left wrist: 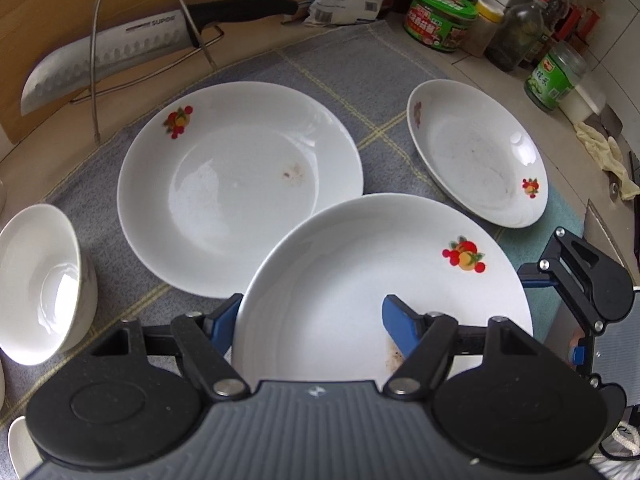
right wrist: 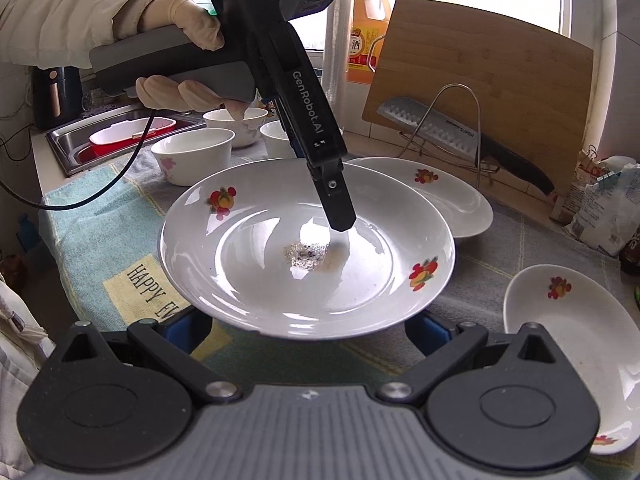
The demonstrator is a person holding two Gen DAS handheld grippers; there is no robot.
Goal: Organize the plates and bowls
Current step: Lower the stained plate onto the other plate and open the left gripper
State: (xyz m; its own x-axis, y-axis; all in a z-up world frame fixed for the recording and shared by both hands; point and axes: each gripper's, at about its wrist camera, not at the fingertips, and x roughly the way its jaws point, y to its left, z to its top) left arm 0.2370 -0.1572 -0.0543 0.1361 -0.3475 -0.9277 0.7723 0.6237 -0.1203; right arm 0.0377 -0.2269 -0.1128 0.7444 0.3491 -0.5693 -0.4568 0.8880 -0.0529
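My left gripper (left wrist: 312,320) pinches the near rim of a white plate (left wrist: 360,280) with a fruit motif, one blue pad inside the dish, the other beneath the rim; that plate is lifted, overlapping a second plate (left wrist: 224,184) lying on the grey towel (left wrist: 320,68); my right gripper (right wrist: 308,332) sits under the raised plate's edge, its blue pads apart, whether touching I cannot tell; a third plate (left wrist: 480,152) lies to the right, a white bowl (left wrist: 40,280) to the left, a knife (left wrist: 104,56) in its rack behind.
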